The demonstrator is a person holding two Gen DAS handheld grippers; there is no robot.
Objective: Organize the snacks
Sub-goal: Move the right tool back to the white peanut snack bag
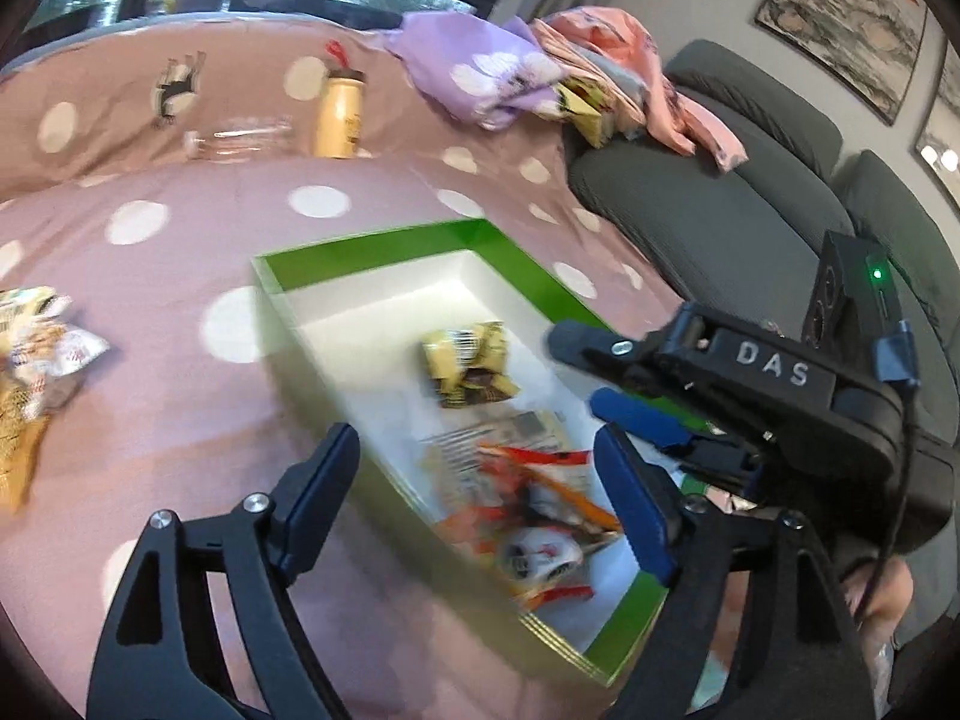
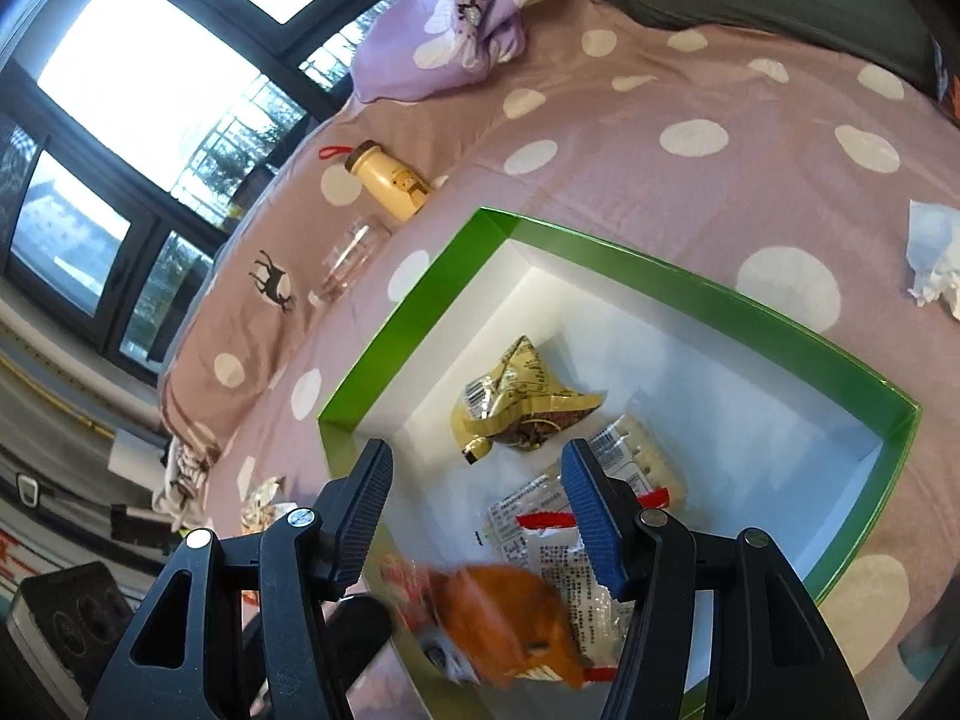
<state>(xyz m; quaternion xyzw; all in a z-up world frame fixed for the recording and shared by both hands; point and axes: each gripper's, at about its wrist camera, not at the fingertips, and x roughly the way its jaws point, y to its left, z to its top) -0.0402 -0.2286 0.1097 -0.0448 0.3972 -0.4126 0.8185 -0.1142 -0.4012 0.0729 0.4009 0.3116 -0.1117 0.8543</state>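
A green box with a white inside sits open on a pink bedspread dotted with white spots, filling the middle of the left wrist view and the lower right of the right wrist view. In the left wrist view the left gripper hangs over the near part of the box with its jaws wide apart and nothing between the pads. Under it, on the box floor, lies a blurred orange and white snack packet, and higher in the box a yellow snack bag rests beside a flat clear-wrapped packet. The right gripper reaches in from the right edge of that view, over the green rim. In the right wrist view the right gripper also stands with its jaws apart and grips nothing; the orange packet shows blurred at the bottom of the frame, below the jaws. More loose snack packets lie on the bedspread at the left edge of the left wrist view, outside the box. A yellow bottle and a clear glass lie on their sides at the upper left of the right wrist view, a purple flowered cloth is at the top, and a crumpled tissue is at the right edge.
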